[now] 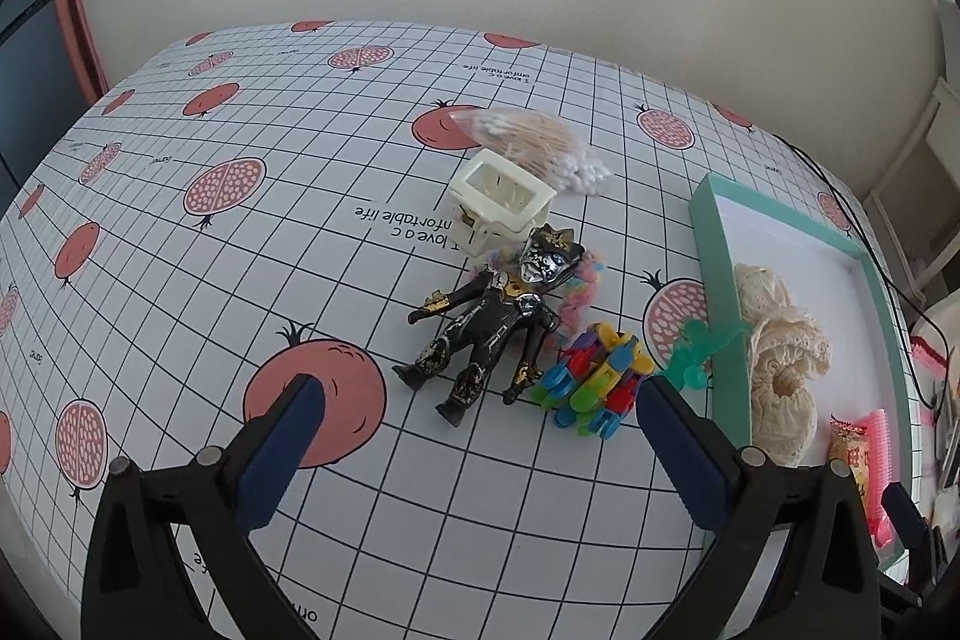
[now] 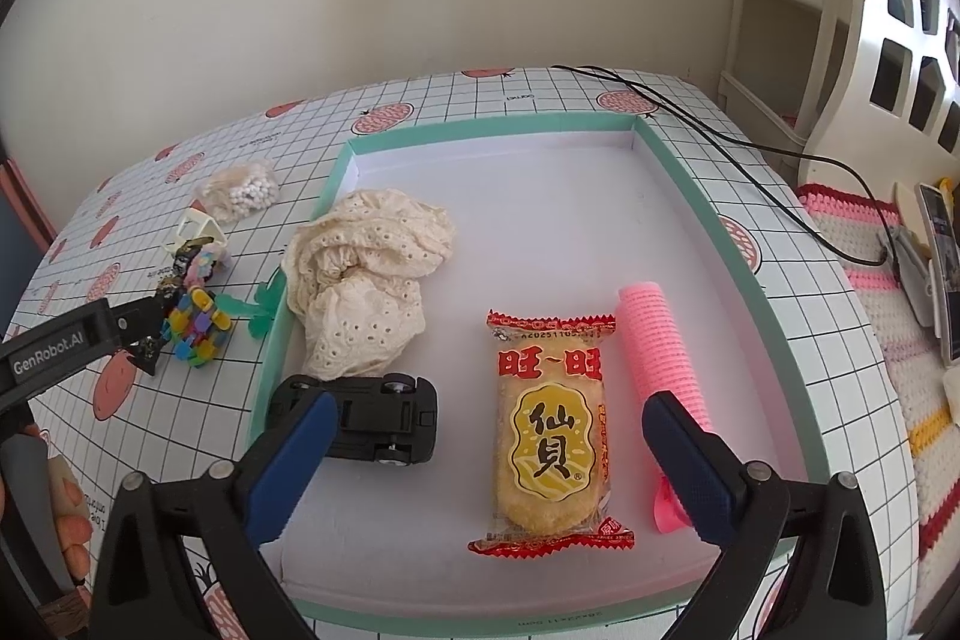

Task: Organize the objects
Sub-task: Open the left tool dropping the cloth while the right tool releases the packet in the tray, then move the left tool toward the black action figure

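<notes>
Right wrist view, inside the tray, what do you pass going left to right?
Lace cloth → toy car → snack pack → pink roller.

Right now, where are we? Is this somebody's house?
Probably a room in a home. The table wears a pomegranate-print cloth, toys like an action figure lie on it, and a snack packet sits in a shallow teal tray. A crocheted blanket lies beside it.

Pomegranate-print table (image 1: pixel 252 244) with teal tray (image 2: pixel 708 214), figure (image 1: pixel 480 334), swabs (image 1: pixel 540 142).
</notes>
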Motion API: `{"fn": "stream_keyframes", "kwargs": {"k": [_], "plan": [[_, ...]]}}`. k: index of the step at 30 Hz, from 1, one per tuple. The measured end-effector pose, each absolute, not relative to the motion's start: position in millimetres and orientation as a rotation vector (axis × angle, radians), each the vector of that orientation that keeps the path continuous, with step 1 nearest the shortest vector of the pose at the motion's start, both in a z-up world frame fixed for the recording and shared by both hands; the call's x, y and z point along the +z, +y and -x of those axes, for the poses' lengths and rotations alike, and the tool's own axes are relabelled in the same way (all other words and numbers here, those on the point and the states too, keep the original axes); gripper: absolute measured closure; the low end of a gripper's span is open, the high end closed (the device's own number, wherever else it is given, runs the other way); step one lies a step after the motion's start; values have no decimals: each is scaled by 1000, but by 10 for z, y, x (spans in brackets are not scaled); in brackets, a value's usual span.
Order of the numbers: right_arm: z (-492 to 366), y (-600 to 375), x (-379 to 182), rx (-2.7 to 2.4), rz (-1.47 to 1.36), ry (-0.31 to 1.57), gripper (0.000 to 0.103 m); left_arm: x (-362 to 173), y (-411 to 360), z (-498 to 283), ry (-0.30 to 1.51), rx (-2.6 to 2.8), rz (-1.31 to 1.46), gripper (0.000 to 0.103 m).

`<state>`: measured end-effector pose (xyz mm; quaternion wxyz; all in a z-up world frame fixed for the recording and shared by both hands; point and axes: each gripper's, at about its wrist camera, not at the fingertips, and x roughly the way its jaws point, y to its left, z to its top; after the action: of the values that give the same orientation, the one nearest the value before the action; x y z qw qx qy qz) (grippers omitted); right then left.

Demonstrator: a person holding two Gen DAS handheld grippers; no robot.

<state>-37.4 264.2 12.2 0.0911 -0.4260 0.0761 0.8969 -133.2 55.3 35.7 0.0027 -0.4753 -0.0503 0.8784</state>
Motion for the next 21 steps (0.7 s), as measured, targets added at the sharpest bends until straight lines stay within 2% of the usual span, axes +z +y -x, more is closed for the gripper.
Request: {"fn": "stream_keyframes", "kwargs": {"k": [8, 21], "plan": [[357, 2643, 163, 2669, 1258, 243, 0, 428, 534, 1334, -164, 2747, 1470, 0], [514, 2464, 630, 2774, 1142, 212, 0, 881, 258, 1439, -219, 2775, 1316, 0]]}}
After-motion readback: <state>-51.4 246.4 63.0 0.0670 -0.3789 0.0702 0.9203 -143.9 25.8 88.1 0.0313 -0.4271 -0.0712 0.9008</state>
